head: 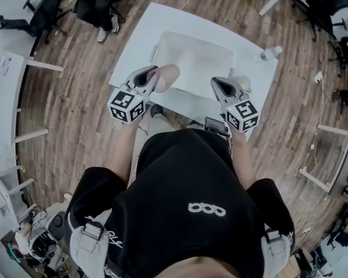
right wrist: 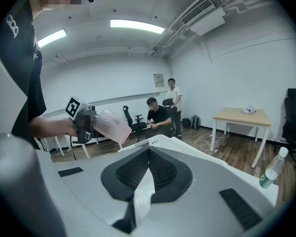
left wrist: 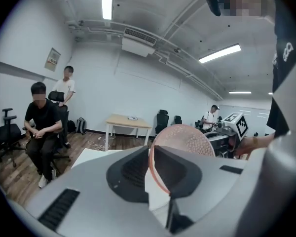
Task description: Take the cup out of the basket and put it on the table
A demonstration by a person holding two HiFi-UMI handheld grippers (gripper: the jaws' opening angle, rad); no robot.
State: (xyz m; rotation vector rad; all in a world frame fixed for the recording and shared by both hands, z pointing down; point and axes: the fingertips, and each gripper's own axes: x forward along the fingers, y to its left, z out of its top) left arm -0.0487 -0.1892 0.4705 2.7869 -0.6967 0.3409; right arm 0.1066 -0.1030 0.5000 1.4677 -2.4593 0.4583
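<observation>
pink, see-through plastic with a dotted surface: that is the cup (head: 168,75), and we hold it in the air, clear of the tabletop (head: 140,36); the left tongs (head: 155,79) are clamped on it, its thin wall pinched between the 2 pads, as the left gripper view shows; there the cup (left wrist: 187,141) bulges up and to the right behind the right-hand pad; from the head view the cup sticks out sideways from the left tongs toward our right, over the near left corner of the white basket (head: 162,39); the right tongs (head: 223,88) hover over the basket's near right edge, well apart from the cup; in the right gripper view their pads meet with nothing between them; 1 clear bottle (head: 271,53) stands at the tabletop's far right corner; our black shirt fills the lower half of the head view; wooden floor (head: 75,97) surrounds the tabletop
</observation>
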